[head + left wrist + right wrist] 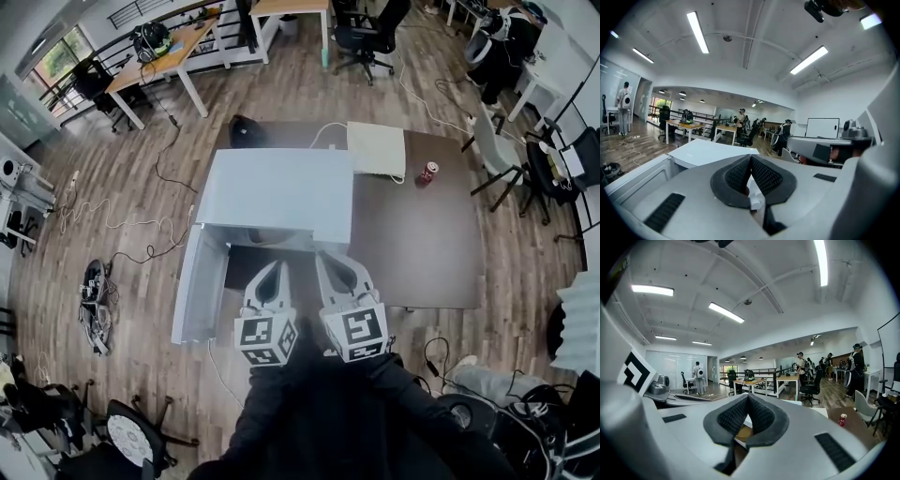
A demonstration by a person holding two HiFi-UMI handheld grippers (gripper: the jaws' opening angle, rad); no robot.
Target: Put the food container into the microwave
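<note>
The white microwave stands on a brown table, its door swung open to the left. No food container shows in any view. Both grippers are held side by side just in front of the microwave's open front, pointing at it. My left gripper is shut, pads touching, with nothing held. My right gripper is likewise shut and empty. In the left gripper view, the jaws meet above the microwave's top. The right gripper's jaws also meet at the tips.
A flat white box lies behind the microwave on the right, and a red can stands beside it. Cables trail over the wooden floor at the left. Desks, office chairs and people fill the room further off.
</note>
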